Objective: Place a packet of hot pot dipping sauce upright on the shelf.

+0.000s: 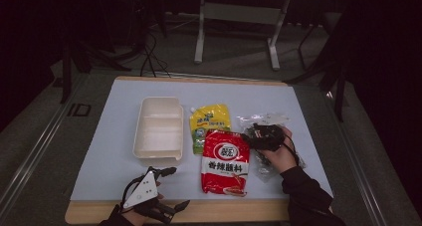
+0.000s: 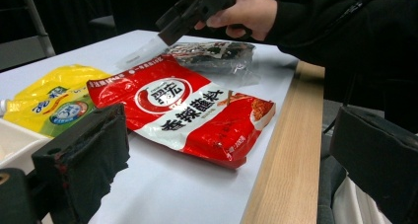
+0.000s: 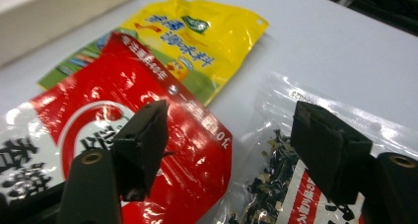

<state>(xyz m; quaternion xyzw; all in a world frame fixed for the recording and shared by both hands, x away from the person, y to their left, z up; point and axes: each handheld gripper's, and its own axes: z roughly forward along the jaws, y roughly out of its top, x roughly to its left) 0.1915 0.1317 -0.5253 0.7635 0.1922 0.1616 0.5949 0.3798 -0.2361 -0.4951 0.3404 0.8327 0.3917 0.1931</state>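
Right gripper view: clear bag (image 3: 276,184) holds dark dried flakes.

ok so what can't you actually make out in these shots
- Clear bag, high view: its middle is covered by the right gripper and the hand.
- Red packet, right gripper view: the lower part is cut off by the frame edge and hidden behind a jaw.
- White tray, left gripper view: one corner in frame, behind a jaw.

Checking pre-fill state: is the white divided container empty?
Empty. The white container shows bare compartments in the high view; all three packets lie outside it.
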